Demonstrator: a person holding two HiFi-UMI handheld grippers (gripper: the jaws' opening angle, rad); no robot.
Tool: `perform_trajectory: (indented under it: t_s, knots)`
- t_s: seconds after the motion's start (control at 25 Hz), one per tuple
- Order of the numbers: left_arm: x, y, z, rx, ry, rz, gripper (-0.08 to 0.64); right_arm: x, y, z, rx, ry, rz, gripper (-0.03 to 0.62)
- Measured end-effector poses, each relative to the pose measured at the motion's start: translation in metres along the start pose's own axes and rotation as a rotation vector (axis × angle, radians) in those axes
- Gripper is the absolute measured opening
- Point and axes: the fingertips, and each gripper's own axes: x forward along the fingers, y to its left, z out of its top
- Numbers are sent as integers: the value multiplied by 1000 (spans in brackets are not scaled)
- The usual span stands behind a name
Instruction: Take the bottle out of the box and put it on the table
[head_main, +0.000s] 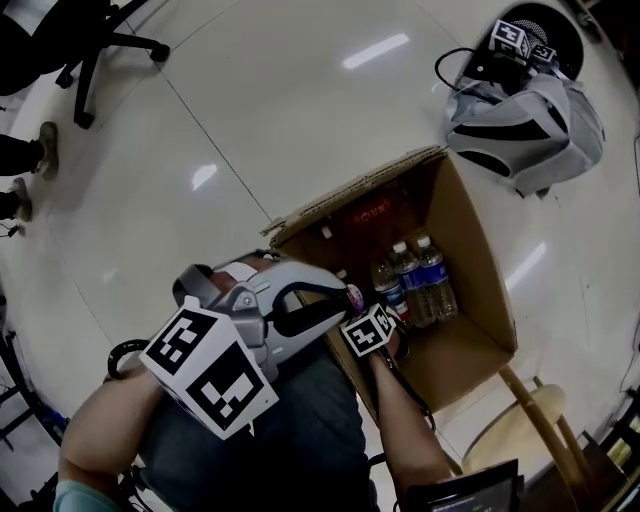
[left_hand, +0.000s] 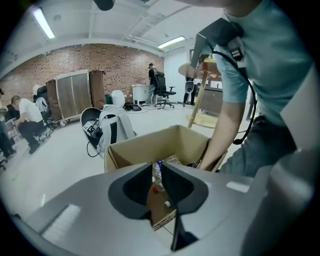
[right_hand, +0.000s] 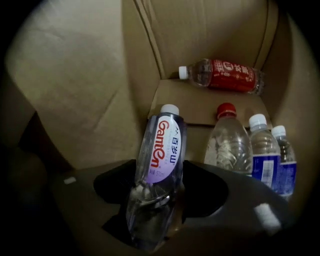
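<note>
Right gripper (right_hand: 159, 169) points steeply down into the cardboard box (head_main: 480, 250), the bare forearm (head_main: 410, 440) behind it reaching over the near wall. Its jaws stand wide, one on each side of the lower body of a clear water bottle (right_hand: 161, 145), and the pads do not visibly squeeze it. This bottle has a white cap and a lilac label printed "Ganten" in red, with 百岁山 beside it in blue. It is inside the box, slanting away from the camera, cap farthest, near the left wall.

To its right lie a clear red-capped bottle (right_hand: 229, 142) and two blue-labelled bottles (right_hand: 264, 157), white caps side by side; their print is too small to read. Farther back a red-labelled bottle (right_hand: 227, 75) lies crosswise, its writing blurred.

Left gripper (left_hand: 157, 172) is held outside the box, tilted down toward the open top, jaws set to a narrow slit with nothing in it.
</note>
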Motion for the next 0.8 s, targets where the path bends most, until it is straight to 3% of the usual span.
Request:
perform_trajectory:
  t_s: [0.28, 0.48, 0.8]
  knots:
    - [12, -14, -1, 47, 60, -47, 67, 13, -7, 9, -65, 216, 68, 318]
    - [8, -11, -3, 54, 56, -27, 67, 8, -4, 14, -45, 111, 36, 307]
    - [2, -3, -4, 81, 18, -9, 67, -24, 0, 23, -119, -90, 12, 279]
